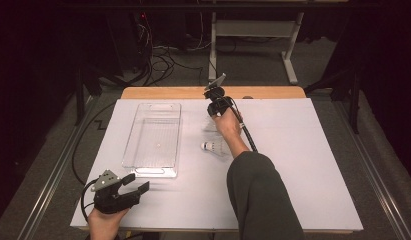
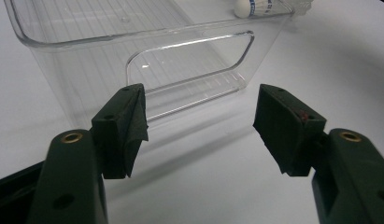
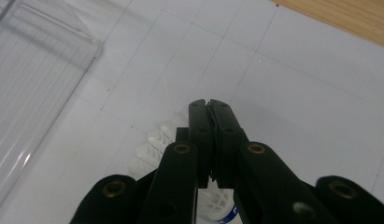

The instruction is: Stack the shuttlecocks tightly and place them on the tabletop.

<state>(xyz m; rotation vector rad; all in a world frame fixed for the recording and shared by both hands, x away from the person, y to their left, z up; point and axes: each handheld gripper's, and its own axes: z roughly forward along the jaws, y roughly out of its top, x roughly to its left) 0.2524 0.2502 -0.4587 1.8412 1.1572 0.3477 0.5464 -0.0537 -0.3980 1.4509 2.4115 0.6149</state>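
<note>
We extend the right arm well forward across the white table (image 1: 293, 165), sleeve to the elbow, with the right gripper (image 1: 216, 106) raised near the far wooden edge at about 12 o'clock from the hand. The left hand (image 1: 104, 220) rests at the near edge at about 7 o'clock from the table's middle, and the left gripper (image 1: 135, 184) points toward the clear plastic bin (image 1: 153, 137).

In the right gripper view, we see the jaws pressed together, and a shuttlecock (image 3: 154, 149) sits beneath them, its white feathers fanning out at about 9 o'clock of the jaws. We cannot tell whether the jaws pinch a feather or merely hang over it. The high view adds a second shuttlecock (image 1: 209, 146) lying on the table just beside the right wrist, at about 6 o'clock from the right gripper.

In the left gripper view, we see the jaws spread wide and holding nothing, the bin's near wall with its handle cutout just beyond them, and a shuttlecock's cork end (image 2: 252, 7) past the bin at about 1 o'clock.
</note>
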